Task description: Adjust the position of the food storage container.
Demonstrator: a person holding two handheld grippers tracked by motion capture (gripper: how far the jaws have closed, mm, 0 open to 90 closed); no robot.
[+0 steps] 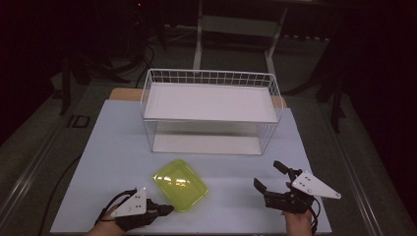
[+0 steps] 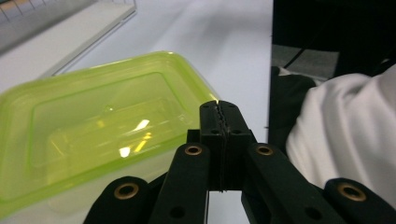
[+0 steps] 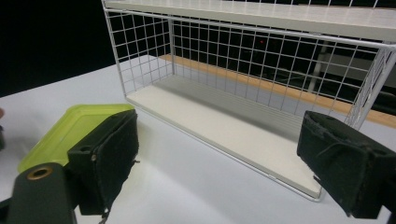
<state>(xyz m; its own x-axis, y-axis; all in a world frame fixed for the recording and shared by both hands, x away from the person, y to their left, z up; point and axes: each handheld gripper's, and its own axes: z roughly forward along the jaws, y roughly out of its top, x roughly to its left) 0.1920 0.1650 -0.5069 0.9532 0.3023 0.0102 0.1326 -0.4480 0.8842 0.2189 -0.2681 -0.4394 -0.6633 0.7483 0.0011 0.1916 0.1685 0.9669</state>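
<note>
Risk first: the left hand-held gripper (image 2: pixel 219 109) has its jaws pressed together right at the rim of the green container (image 1: pixel 180 184), pinching at most its thin lip. Lift now and that lip could slip free. The container sits on the tabletop (image 1: pixel 113 147), at six o'clock from the wire shelf (image 1: pixel 209 110). The right hand-held gripper (image 1: pixel 269 178) hovers wide open, empty.
</note>
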